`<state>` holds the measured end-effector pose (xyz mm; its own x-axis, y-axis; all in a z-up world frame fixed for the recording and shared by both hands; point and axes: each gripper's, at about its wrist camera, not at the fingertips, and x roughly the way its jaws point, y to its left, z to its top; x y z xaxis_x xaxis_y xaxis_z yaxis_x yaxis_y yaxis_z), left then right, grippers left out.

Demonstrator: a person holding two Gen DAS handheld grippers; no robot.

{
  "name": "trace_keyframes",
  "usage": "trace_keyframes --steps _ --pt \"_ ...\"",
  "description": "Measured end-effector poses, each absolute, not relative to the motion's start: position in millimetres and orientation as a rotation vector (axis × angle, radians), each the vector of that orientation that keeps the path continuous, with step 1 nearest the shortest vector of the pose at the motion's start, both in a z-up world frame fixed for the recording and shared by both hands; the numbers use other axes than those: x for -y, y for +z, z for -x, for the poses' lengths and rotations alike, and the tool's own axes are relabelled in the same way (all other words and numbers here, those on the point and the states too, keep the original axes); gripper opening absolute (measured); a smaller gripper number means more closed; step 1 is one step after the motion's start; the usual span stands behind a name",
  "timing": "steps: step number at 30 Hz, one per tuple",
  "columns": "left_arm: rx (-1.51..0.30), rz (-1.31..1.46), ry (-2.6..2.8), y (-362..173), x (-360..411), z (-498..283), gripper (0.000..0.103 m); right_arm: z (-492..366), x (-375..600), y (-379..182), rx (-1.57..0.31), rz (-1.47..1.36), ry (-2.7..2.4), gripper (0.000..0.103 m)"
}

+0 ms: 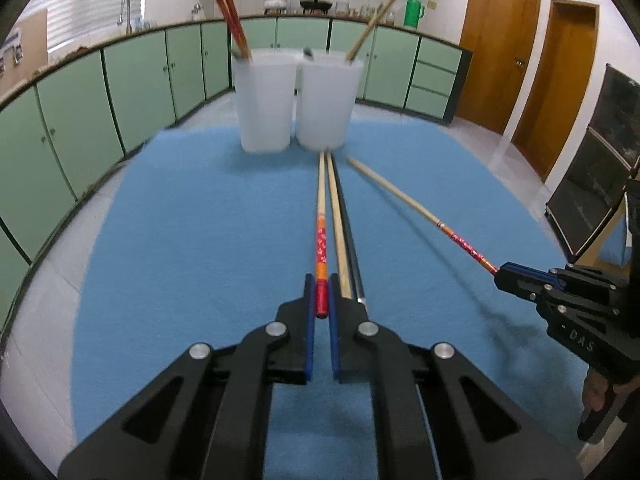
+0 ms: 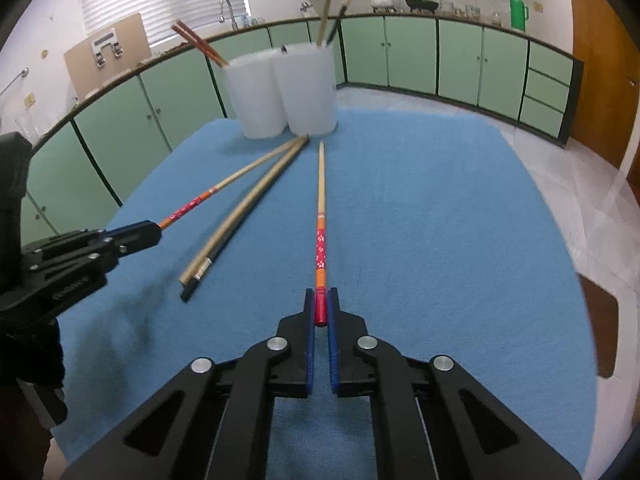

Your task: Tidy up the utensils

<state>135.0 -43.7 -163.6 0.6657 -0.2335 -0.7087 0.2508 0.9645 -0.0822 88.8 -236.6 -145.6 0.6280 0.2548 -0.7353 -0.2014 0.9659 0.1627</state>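
My left claw (image 1: pixel 321 296) clamps one red-ended chopstick (image 1: pixel 321 216) by its butt; right claw (image 2: pixel 321 308) clamps its twin (image 2: pixel 321 208), both over the blue counter (image 2: pixel 440 220)

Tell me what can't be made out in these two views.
- Left wrist view: the lower ends of the red chopsticks are hidden behind the frosted wall of the left cup.
- Right wrist view: the right cup is motion-blurred, so its contents stay unclear.
- Left wrist view: the black chopstick lies partly behind the plain wooden chopstick.
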Motion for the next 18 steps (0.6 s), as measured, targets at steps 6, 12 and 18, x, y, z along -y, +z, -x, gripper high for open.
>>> trace_keyframes --steps 6,12,18 --pt "-0.701 -0.019 -0.273 -117.3 35.3 -125.6 0.005 -89.7 244.2 -99.2 -0.775 -0.059 0.265 0.006" --pt "-0.613 -0.011 -0.288 -75.9 31.8 -127.2 0.005 -102.6 253.1 -52.7 -0.711 -0.066 0.275 0.006" --pt "-0.568 -0.026 -0.3 -41.5 32.5 -141.1 0.005 -115.8 253.6 -12.0 -0.661 -0.065 0.295 0.006"
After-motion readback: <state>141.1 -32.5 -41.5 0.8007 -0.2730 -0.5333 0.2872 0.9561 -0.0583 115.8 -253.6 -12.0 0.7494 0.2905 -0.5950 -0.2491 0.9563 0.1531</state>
